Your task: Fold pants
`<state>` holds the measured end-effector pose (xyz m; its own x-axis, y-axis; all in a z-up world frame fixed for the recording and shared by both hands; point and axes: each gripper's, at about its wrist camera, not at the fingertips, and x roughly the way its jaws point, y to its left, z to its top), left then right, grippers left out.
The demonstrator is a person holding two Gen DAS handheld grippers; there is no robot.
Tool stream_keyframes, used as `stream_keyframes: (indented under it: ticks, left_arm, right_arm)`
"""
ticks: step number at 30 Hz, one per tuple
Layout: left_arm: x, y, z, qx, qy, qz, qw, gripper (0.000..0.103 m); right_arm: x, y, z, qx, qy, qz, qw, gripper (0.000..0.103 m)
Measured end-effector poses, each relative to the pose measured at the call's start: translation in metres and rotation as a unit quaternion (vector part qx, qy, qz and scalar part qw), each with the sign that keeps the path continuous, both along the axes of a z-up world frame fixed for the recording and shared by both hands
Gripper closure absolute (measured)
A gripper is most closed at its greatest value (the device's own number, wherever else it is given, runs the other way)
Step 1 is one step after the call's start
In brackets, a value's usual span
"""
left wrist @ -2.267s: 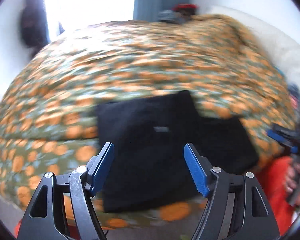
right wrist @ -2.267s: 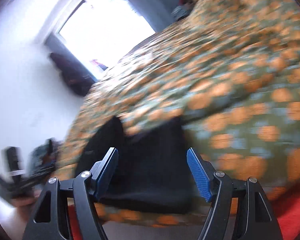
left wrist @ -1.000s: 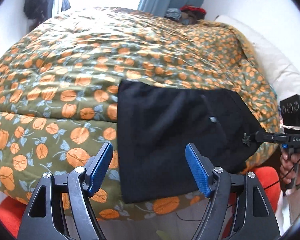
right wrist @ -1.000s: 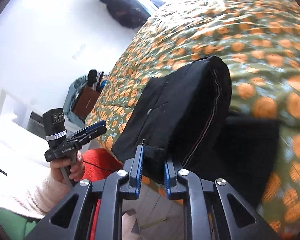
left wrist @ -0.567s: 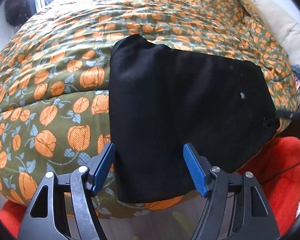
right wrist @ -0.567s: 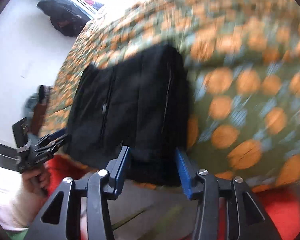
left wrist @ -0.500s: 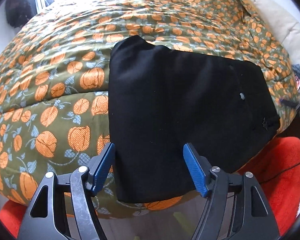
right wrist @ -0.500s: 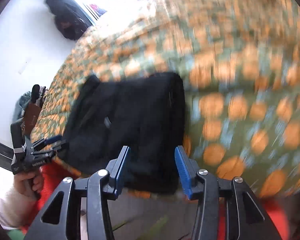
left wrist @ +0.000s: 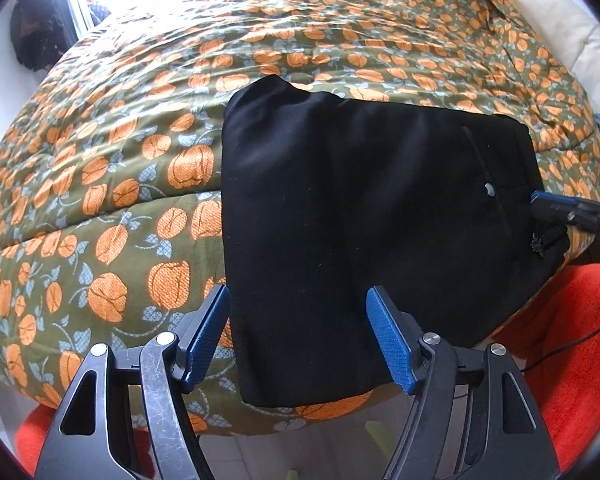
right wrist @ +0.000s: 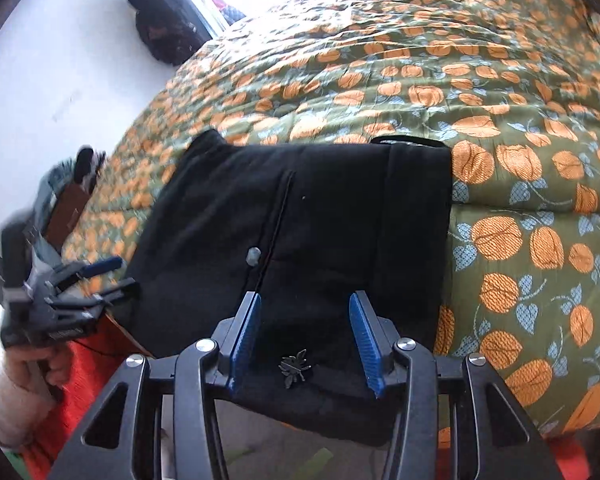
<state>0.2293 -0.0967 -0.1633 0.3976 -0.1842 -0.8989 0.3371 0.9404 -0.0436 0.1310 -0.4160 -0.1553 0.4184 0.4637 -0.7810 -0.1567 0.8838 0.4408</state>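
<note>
The black pants (left wrist: 364,216) lie folded into a flat square on the near edge of the bed; they also show in the right wrist view (right wrist: 300,224). A small grey button (right wrist: 253,256) sits on top. My left gripper (left wrist: 300,336) is open, its blue pads above the fold's near left part, holding nothing. My right gripper (right wrist: 305,334) is open and empty over the fold's near edge, and its fingers (left wrist: 556,210) reach in at the right side in the left wrist view. The left gripper (right wrist: 100,276) shows at the left in the right wrist view.
The bed is covered by a green quilt with orange pumpkins (left wrist: 140,120). A red-orange rug (left wrist: 572,360) lies on the floor below the bed edge. A white wall and a dark bag (right wrist: 160,36) stand at the far left by a bright window.
My right gripper was shut on the pants' edge a second ago, carried it over, then opened and let go. The pants now lie folded flat. My left gripper stayed open, moving closer.
</note>
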Motion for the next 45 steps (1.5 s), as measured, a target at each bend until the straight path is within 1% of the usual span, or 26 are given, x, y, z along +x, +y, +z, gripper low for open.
stream_keyframes:
  ticks: [1, 2, 3, 5, 7, 9, 11, 13, 15, 19, 20, 22, 23, 24, 25, 26, 27, 29, 30, 32, 34, 36, 39, 42, 44, 45]
  left_arm:
    - [0.002, 0.005, 0.003, -0.009, -0.001, 0.003, 1.0, 0.03]
    - [0.006, 0.012, 0.007, -0.018, -0.003, 0.01, 0.9998, 0.03]
    - [0.01, 0.018, 0.009, -0.026, -0.005, 0.017, 0.9995, 0.029]
    - [0.026, 0.043, 0.012, -0.053, 0.0, 0.05, 0.9974, 0.024]
    - [0.042, 0.063, 0.007, -0.073, 0.021, 0.077, 0.9941, 0.023]
    - [0.057, 0.073, -0.005, -0.089, 0.053, 0.084, 0.9911, 0.023]
    - [0.065, 0.073, -0.017, -0.102, 0.081, 0.079, 0.9884, 0.023]
    - [0.069, 0.067, -0.028, -0.122, 0.103, 0.063, 0.9852, 0.023]
    - [0.069, 0.059, -0.035, -0.133, 0.113, 0.053, 0.9833, 0.023]
    - [0.071, 0.042, -0.042, -0.165, 0.133, 0.035, 0.9766, 0.021]
    - [0.072, 0.036, -0.046, -0.168, 0.143, 0.031, 0.9749, 0.019]
    - [0.074, 0.025, -0.048, -0.155, 0.143, 0.026, 0.977, 0.018]
    - [0.073, 0.021, -0.046, -0.153, 0.139, 0.021, 0.9783, 0.02]
    - [0.073, 0.016, -0.043, -0.144, 0.133, 0.018, 0.9804, 0.03]
    - [0.07, 0.013, -0.037, -0.132, 0.118, 0.012, 0.9841, 0.041]
    - [0.066, 0.012, -0.03, -0.129, 0.106, 0.006, 0.9859, 0.063]
    - [0.063, 0.014, -0.024, -0.129, 0.095, 0.003, 0.9871, 0.075]
    - [0.055, 0.016, -0.006, -0.14, 0.07, -0.008, 0.9877, 0.084]
    - [0.049, 0.016, 0.006, -0.147, 0.055, -0.017, 0.9874, 0.084]
    - [0.04, 0.015, 0.027, -0.162, 0.033, -0.03, 0.9857, 0.085]
    - [0.034, 0.016, 0.051, -0.168, 0.004, -0.037, 0.9851, 0.085]
    - [0.038, 0.023, 0.071, -0.17, -0.021, -0.029, 0.9847, 0.085]
    - [0.062, 0.048, 0.101, -0.191, -0.055, 0.002, 0.9801, 0.085]
    - [0.094, 0.067, 0.125, -0.19, -0.097, 0.029, 0.9766, 0.084]
    - [0.114, 0.073, 0.133, -0.173, -0.122, 0.043, 0.9763, 0.08]
    - [0.121, 0.076, 0.133, -0.161, -0.129, 0.051, 0.9772, 0.075]
  right_arm:
    - [-0.001, -0.008, 0.006, 0.02, -0.003, -0.009, 1.0, 0.056]
    - [-0.002, -0.017, 0.011, 0.038, -0.007, -0.022, 0.999, 0.052]
    - [-0.002, -0.029, 0.015, 0.052, -0.009, -0.037, 0.998, 0.042]
    - [0.0, -0.056, 0.015, 0.068, 0.001, -0.079, 0.995, 0.035]
    - [0.002, -0.075, 0.004, 0.086, 0.031, -0.091, 0.992, 0.035]
    - [0.004, -0.082, -0.012, 0.112, 0.066, -0.082, 0.988, 0.035]
    - [0.006, -0.079, -0.031, 0.12, 0.098, -0.07, 0.985, 0.035]
    - [0.009, -0.071, -0.044, 0.121, 0.112, -0.055, 0.985, 0.035]
    - [0.013, -0.062, -0.056, 0.13, 0.127, -0.045, 0.982, 0.034]
    - [0.022, -0.058, -0.075, 0.185, 0.141, -0.046, 0.971, 0.028]
    - [0.025, -0.059, -0.082, 0.202, 0.149, -0.049, 0.967, 0.027]
    - [0.029, -0.061, -0.092, 0.216, 0.16, -0.058, 0.961, 0.027]
    - [0.029, -0.06, -0.092, 0.216, 0.159, -0.059, 0.961, 0.027]
    - [0.031, -0.056, -0.089, 0.208, 0.155, -0.054, 0.964, 0.035]
    - [0.031, -0.051, -0.083, 0.184, 0.147, -0.04, 0.971, 0.041]
    - [0.031, -0.045, -0.075, 0.159, 0.137, -0.028, 0.977, 0.052]
    - [0.027, -0.039, -0.061, 0.136, 0.122, -0.016, 0.983, 0.059]
    - [0.023, -0.031, -0.041, 0.112, 0.099, 0.0, 0.989, 0.066]
    - [0.021, -0.026, -0.031, 0.1, 0.088, 0.008, 0.991, 0.069]
    - [0.018, -0.013, -0.007, 0.079, 0.064, 0.025, 0.995, 0.07]
    - [0.019, 0.003, 0.015, 0.073, 0.039, 0.044, 0.996, 0.07]
    - [0.024, 0.019, 0.036, 0.074, 0.013, 0.061, 0.995, 0.07]
    - [0.047, 0.04, 0.069, 0.077, -0.034, 0.08, 0.993, 0.07]
    - [0.085, 0.057, 0.091, 0.085, -0.069, 0.079, 0.991, 0.07]
    - [0.114, 0.061, 0.103, 0.092, -0.09, 0.07, 0.989, 0.068]
    - [0.129, 0.062, 0.106, 0.089, -0.094, 0.064, 0.989, 0.062]
